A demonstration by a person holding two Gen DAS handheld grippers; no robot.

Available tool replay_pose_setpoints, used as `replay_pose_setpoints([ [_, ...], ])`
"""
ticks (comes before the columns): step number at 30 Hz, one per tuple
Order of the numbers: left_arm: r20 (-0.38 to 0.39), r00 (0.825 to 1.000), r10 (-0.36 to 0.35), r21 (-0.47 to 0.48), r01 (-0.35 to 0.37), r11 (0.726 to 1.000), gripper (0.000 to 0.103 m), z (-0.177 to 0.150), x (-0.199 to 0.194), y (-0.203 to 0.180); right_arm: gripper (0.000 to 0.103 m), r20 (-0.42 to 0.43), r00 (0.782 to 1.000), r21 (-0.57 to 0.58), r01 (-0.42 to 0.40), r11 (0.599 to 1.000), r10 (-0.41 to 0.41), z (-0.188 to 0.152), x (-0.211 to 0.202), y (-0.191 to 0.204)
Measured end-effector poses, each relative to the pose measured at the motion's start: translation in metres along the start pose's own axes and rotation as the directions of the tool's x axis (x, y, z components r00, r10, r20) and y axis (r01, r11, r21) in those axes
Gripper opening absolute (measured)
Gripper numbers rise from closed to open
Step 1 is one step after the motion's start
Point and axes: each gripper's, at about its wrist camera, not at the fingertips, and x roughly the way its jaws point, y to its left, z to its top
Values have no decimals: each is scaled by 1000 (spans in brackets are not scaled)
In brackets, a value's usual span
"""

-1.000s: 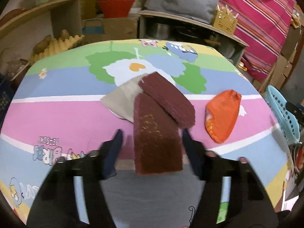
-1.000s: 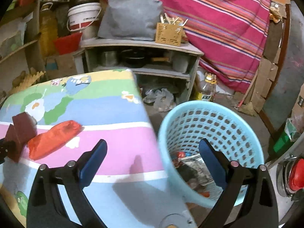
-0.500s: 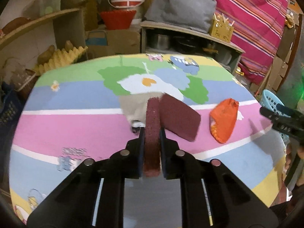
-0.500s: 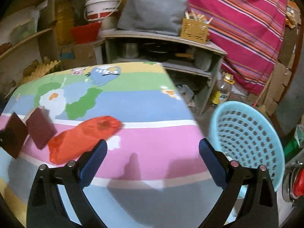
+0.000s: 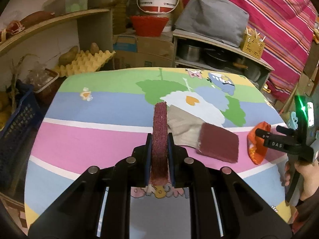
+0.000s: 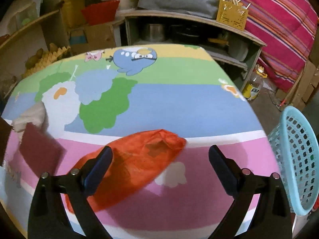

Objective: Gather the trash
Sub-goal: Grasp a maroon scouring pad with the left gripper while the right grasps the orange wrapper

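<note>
My left gripper (image 5: 159, 139) is shut on a maroon scouring pad (image 5: 159, 131), held on edge above the colourful table (image 5: 99, 139). A second maroon pad (image 5: 219, 145) lies flat to its right, partly over a beige cloth (image 5: 185, 125). An orange plastic bag (image 6: 137, 163) lies on the pink stripe, and it also shows in the left wrist view (image 5: 257, 145). My right gripper (image 6: 159, 155) is open, just above the bag with its fingers either side of it. The second pad shows at the left of the right wrist view (image 6: 39, 151).
A light blue mesh basket (image 6: 295, 159) stands off the table's right edge. Shelves with pots, a bucket and boxes stand behind the table. A dark blue crate (image 5: 16, 123) and an egg tray (image 5: 85, 61) sit to the left.
My left gripper closed on the maroon pad and lifted it on edge. My right gripper swung left from the basket to over the orange bag.
</note>
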Motion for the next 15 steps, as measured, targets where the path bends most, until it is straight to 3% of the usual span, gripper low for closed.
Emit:
replay_pose_setpoints([
  [1,2,1000,0,-3,0,1000,13,1,0,2,92,-6,1000,-1,-6,1000,6,-1,2,1],
  [6,9,1000,-1,-10,1,1000,13,4,0,3,55,5,998,-15,-61,998,61,-2,-1,2],
  [9,9,1000,-9,-12,9,1000,13,3,0,-1,42,7,997,-34,-76,997,76,-2,-3,5],
  [13,8,1000,-10,-2,10,1000,13,2,-2,-7,34,17,996,-42,-91,995,92,-4,-5,5],
  [15,9,1000,-9,1,9,1000,13,3,-3,-9,17,20,994,-33,-102,994,103,-4,-7,0],
])
